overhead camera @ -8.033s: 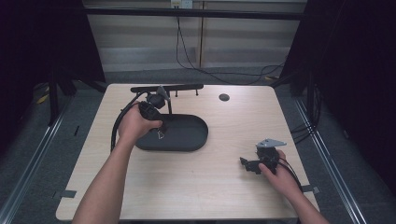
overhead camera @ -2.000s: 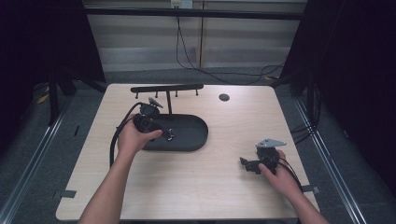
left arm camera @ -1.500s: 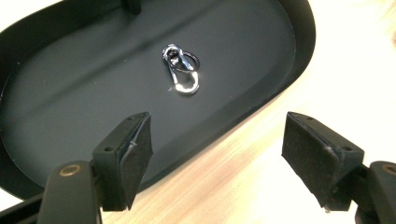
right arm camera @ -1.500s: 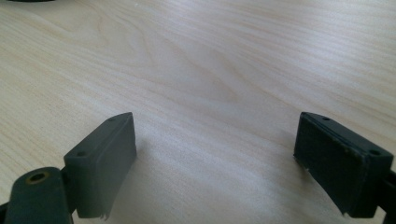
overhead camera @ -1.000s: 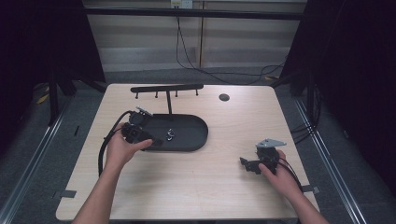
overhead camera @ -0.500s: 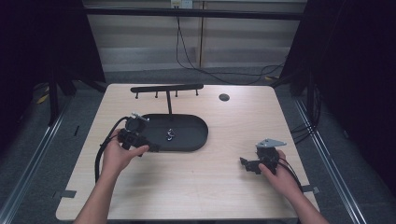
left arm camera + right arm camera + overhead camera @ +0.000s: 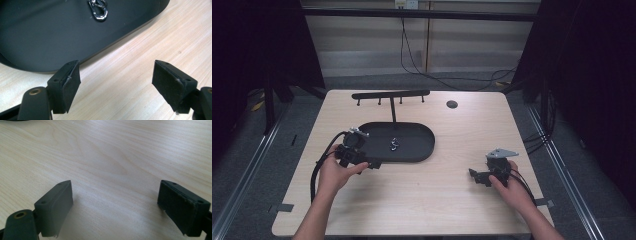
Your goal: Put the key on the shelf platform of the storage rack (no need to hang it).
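**Both hand-held grippers empty, clip lying in the tray**

My left hand-held gripper [image 7: 371, 164] sits low over the bench [image 7: 422, 200] at the near left edge of the black oval tray [image 7: 422, 137], its jaws spread wide with nothing between them. In the left gripper view the tray's rim runs just past the jaws. The small metal clip [image 7: 98, 10] lies on the tray floor, near the middle, apart from my jaws. My right hand-held gripper [image 7: 473, 174] rests on bare wood, well apart from the tray, jaws also wide and empty. A black hook rack [image 7: 390, 94] stands behind the tray.
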